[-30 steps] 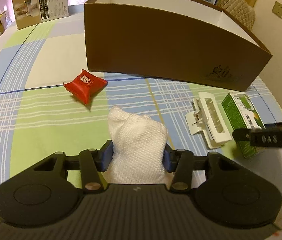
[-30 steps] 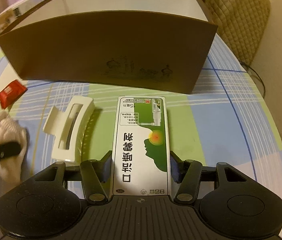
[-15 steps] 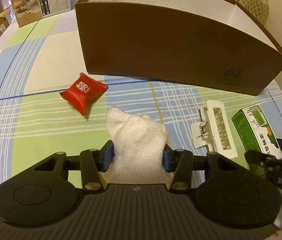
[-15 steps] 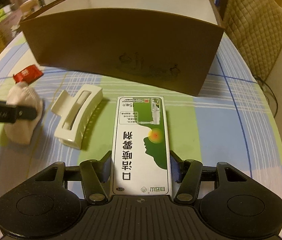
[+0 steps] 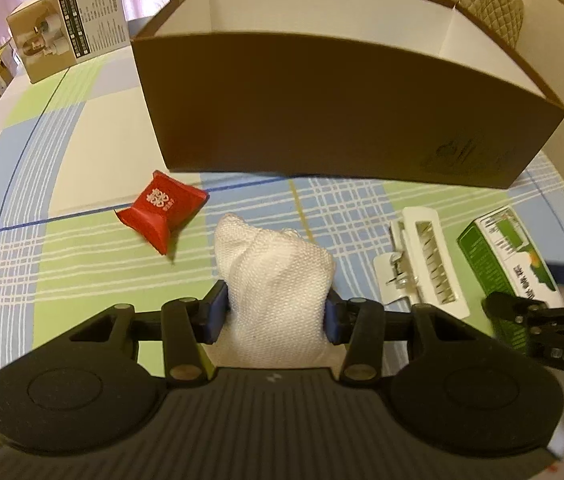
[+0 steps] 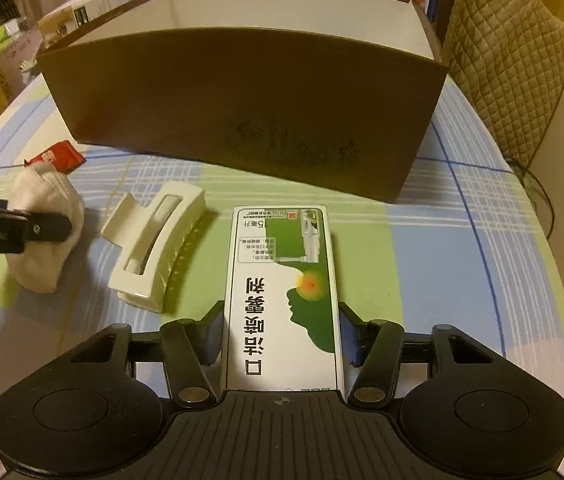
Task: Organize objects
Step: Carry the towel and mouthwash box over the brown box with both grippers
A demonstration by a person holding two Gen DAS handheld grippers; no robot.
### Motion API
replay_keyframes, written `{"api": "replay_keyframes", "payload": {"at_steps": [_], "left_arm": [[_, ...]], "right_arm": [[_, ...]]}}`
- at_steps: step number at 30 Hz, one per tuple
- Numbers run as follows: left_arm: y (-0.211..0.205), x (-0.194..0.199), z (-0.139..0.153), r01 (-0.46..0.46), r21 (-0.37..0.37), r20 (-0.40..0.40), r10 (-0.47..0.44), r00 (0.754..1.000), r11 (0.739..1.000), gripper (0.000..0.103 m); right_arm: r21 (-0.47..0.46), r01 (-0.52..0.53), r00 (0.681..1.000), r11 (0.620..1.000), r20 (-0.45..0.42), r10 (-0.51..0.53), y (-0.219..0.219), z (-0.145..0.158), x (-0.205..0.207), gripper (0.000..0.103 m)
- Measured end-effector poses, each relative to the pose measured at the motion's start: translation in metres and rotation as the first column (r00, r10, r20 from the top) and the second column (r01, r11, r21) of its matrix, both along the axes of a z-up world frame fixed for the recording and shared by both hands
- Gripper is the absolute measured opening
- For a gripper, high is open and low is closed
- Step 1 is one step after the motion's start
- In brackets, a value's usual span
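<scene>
Left wrist view. Left gripper (image 5: 276,314) is clamped on the white knit pouch (image 5: 274,280); both blue pads press into its sides. The pouch stands in front of the brown cardboard box (image 5: 322,108), apart from its near wall. Red packet (image 5: 162,210) lies on the plaid tablecloth (image 5: 82,264) near the box's front left corner, not touching it. White hair claw clip (image 5: 422,266) lies in front of the box's right half, well clear of the wall. Green-and-white carton (image 5: 510,260) sits further right of the clip, with the right gripper's fingers (image 5: 522,312) around its near end. A printed product box (image 5: 70,26) stands beyond the brown box's left end.

Right wrist view. Right gripper (image 6: 280,334) is closed on the green-and-white carton (image 6: 282,288), pads against both long edges. The carton points lengthwise at the brown cardboard box (image 6: 242,108), its far end just short of the front wall. Hair claw clip (image 6: 154,248) lies in front of the box, left of the carton. The pouch (image 6: 46,228), held by the left gripper's finger (image 6: 38,228), is further left. The red packet (image 6: 58,156) lies close to the box's front left part. A quilted chair (image 6: 506,40) stands behind the box's right end.
</scene>
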State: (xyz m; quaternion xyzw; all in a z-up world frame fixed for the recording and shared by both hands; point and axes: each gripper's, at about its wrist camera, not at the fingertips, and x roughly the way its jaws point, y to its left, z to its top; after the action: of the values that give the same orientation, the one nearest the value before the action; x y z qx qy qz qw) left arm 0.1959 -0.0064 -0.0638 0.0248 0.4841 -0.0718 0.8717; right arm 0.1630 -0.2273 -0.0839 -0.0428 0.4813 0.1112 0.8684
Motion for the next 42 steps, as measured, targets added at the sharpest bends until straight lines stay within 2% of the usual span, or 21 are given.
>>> {"api": "replay_keyframes", "payload": {"at_steps": [5, 10, 15, 20, 27, 30, 34, 42], "left_arm": [[0.002, -0.005, 0.016, 0.003, -0.017, 0.043, -0.003, 0.999, 1.0, 0.041], [0.005, -0.01, 0.034, 0.015, -0.043, 0.102, -0.011, 0.995, 0.999, 0.041], [0.008, -0.018, 0.059, 0.022, -0.052, 0.158, -0.013, 0.987, 0.998, 0.041], [0.01, -0.017, 0.095, 0.019, -0.095, 0.233, 0.003, 0.973, 0.995, 0.041], [-0.003, 0.015, 0.121, 0.064, -0.094, 0.263, -0.037, 0.964, 0.994, 0.041], [-0.011, 0.037, 0.131, 0.085, -0.091, 0.276, -0.057, 0.959, 0.992, 0.041], [-0.023, 0.068, 0.135, 0.105, -0.07, 0.272, -0.082, 0.959, 0.992, 0.041], [-0.035, 0.122, 0.121, 0.112, -0.037, 0.238, -0.1, 0.966, 0.993, 0.041]], "right_arm": [[0.095, 0.051, 0.998, 0.994, 0.018, -0.053, -0.017, 0.013, -0.004, 0.052], [0.173, 0.029, 0.996, 0.985, 0.073, -0.042, -0.026, 0.043, -0.014, 0.052], [0.194, -0.034, 0.991, 0.98, 0.135, 0.008, -0.021, 0.076, -0.017, 0.052], [0.213, -0.095, 0.977, 0.972, 0.208, 0.05, -0.015, 0.115, -0.003, 0.052], [0.207, -0.116, 0.959, 0.971, 0.276, 0.056, -0.019, 0.154, 0.039, 0.052], [0.174, -0.111, 0.958, 0.979, 0.279, 0.059, -0.02, 0.155, 0.065, 0.052], [0.137, -0.097, 0.969, 0.986, 0.239, 0.062, -0.017, 0.142, 0.1, 0.052], [0.123, -0.058, 0.986, 0.991, 0.165, 0.037, -0.009, 0.106, 0.152, 0.052]]}}
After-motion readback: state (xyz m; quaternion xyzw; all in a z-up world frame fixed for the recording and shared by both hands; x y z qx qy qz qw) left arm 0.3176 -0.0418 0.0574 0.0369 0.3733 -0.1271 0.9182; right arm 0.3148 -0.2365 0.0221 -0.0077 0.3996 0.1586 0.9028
